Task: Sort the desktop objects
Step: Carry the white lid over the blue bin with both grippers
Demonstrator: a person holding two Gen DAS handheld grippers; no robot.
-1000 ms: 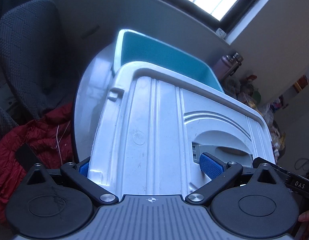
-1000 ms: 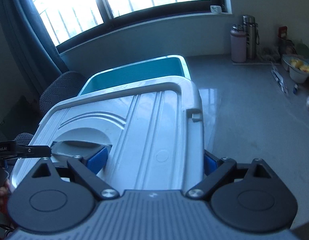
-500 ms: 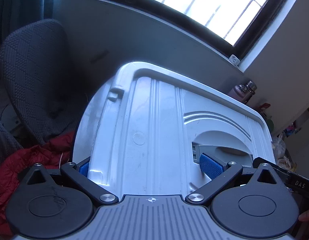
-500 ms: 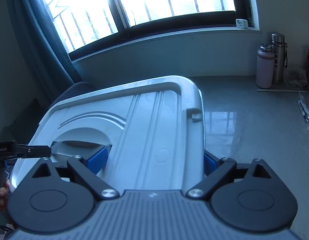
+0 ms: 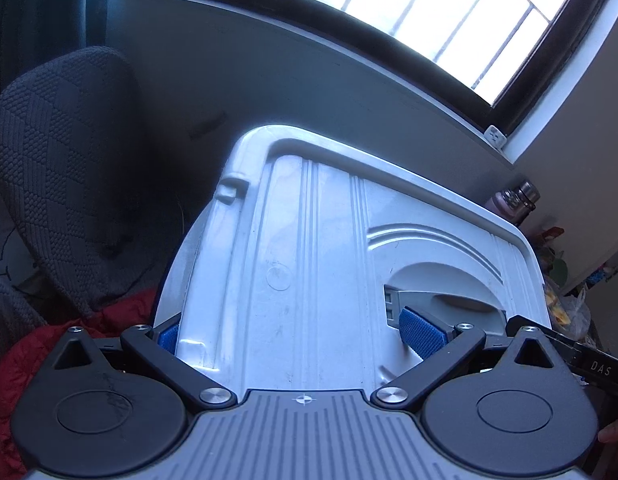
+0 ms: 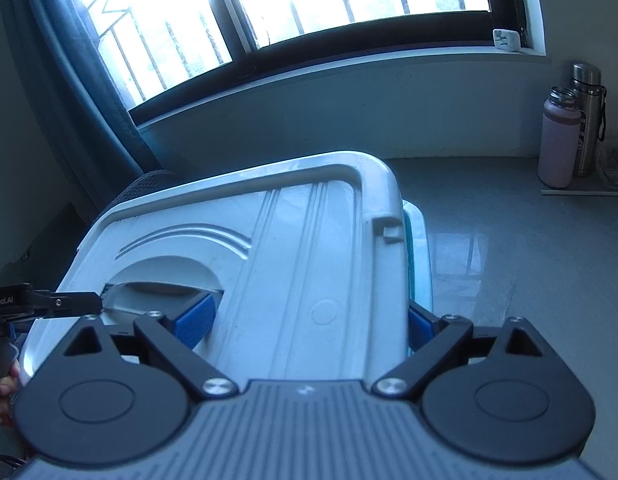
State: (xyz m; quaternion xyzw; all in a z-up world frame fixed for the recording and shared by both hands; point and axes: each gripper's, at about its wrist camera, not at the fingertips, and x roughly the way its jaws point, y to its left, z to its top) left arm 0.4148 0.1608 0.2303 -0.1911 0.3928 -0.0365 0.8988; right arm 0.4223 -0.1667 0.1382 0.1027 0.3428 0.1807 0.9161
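The left tool [image 5: 291,330] and right tool [image 6: 305,322] each clamp the white lid [image 5: 321,272], one blue pad in its handle recess, the other over its outer side edge. The lid hangs over the teal bin [image 6: 419,248], whose rim peeks out on the right. Bare worktop [image 6: 509,264] lies open to the right up to two flasks [image 6: 569,132]; a chair [image 5: 65,152] stands left. A second ago the bin's interior showed beyond the lid; now it is covered. The lid is ribbed and glossy.

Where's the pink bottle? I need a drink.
In the right wrist view, the pink bottle stands far right on the grey counter, beside a steel flask.
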